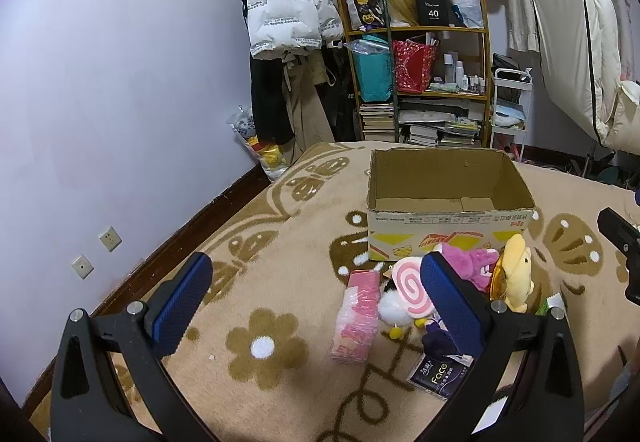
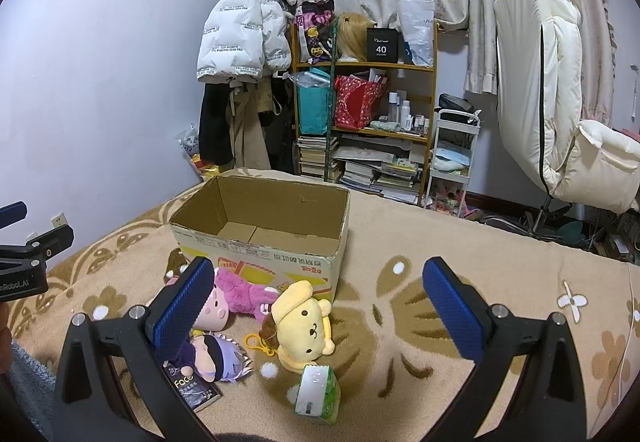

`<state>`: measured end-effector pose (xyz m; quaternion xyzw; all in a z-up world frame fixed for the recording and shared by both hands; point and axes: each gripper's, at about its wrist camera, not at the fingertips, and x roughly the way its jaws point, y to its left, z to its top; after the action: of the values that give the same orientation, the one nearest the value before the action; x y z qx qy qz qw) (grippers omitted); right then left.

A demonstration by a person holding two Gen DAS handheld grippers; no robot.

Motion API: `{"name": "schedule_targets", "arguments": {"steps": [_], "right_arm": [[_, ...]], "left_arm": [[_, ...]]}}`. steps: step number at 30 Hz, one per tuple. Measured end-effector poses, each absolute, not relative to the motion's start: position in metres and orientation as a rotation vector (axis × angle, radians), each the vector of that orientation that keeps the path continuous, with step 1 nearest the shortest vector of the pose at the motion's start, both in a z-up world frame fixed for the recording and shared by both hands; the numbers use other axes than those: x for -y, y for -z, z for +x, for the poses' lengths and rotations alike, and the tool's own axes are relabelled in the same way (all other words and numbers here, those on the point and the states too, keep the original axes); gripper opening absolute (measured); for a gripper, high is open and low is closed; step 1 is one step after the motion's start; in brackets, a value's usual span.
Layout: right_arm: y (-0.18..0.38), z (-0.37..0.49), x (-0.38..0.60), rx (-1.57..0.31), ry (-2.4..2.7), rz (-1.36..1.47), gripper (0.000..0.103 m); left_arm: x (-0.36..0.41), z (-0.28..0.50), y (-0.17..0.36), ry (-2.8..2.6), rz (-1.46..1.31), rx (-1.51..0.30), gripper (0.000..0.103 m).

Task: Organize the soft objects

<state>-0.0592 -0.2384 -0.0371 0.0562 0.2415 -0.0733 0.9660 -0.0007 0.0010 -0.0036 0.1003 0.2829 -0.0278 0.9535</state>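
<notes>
From your left wrist, your left gripper (image 1: 316, 282) hung spread wide, grasping nothing, above the blanket (image 1: 280, 234); the toys (a pink plush (image 1: 472, 262) among them) lay before the empty cardboard box (image 1: 448, 217). From your right wrist, your right gripper (image 2: 318, 282) gaped equally, the yellow dog plush (image 2: 306, 326) just before the box.
</notes>
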Motion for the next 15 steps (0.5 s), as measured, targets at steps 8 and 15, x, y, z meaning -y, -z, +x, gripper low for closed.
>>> {"name": "schedule_targets", "arguments": {"steps": [8,15], "right_arm": [[0.0372,-0.0588,0.2389,-0.489,0.153,0.112,0.103],[0.0373,-0.0587,0.2389,-0.489,0.152,0.112,0.103]], "left_arm": [[0.0010,-0.0009,0.0043,0.053,0.215,-0.568,0.103],[0.0021,-0.0006,0.0037,0.053,0.222,-0.565,0.103]]}}
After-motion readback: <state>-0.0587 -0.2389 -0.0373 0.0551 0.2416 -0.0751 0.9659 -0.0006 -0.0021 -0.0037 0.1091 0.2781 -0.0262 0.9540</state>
